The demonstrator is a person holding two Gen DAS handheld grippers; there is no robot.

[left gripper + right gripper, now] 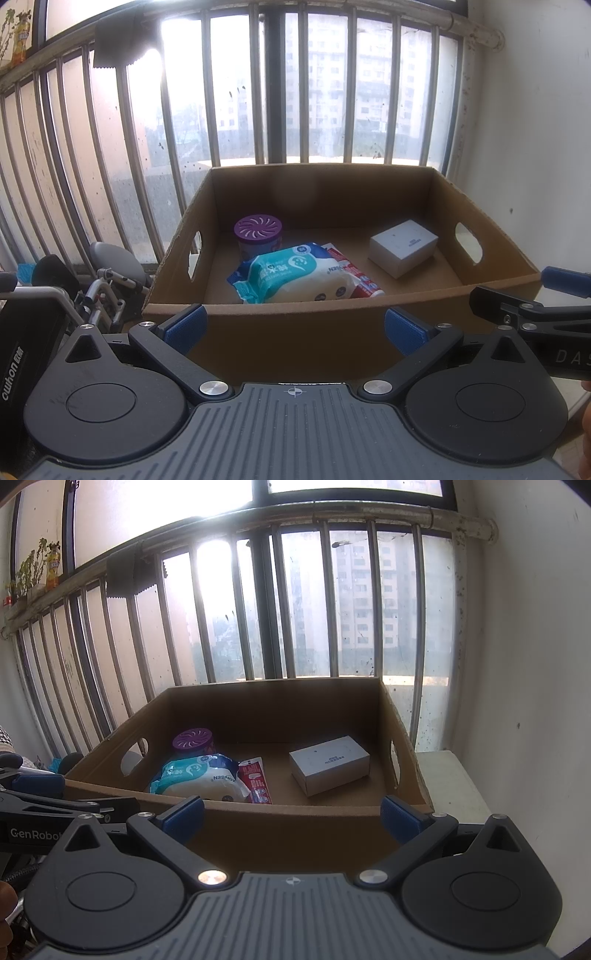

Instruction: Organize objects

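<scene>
Both grippers sit side by side at the near wall of the cardboard box point(295, 332), fingers pointing in over its rim.

Left gripper point(295, 328): jaws spread wide, blue pads point(184, 326) well apart, nothing between them but the box's near wall ahead. Empty.

Right gripper point(293, 814): same state, jaws wide, pads point(400, 818) clear of everything, nothing held. In the left wrist view it pokes in from the right edge point(532, 314); the left one shows at the left edge of the right wrist view point(44, 801).

Box contents, relative to the left gripper:
- Wipes pack point(295, 275), teal and white, straight ahead just past the near wall, lying flat.
- Red sachet point(360, 275) tucked under the pack's right side, partly covered.
- Purple-lidded canister point(258, 234) beyond the pack, ahead and slightly left, upright, touching or just behind the pack; can't tell which.
- White carton point(404, 247) ahead-right, apart from the rest, near the right wall with the handle cutout point(468, 242).

From the right gripper: white carton point(328, 764) dead ahead, wipes pack point(199, 779) and sachet point(255, 781) ahead-left, canister point(194, 740) behind them.

Box stands against a barred window point(295, 92); white wall point(535, 664) to the right. Black folded gear point(107, 284) left of the box, can't identify it.
</scene>
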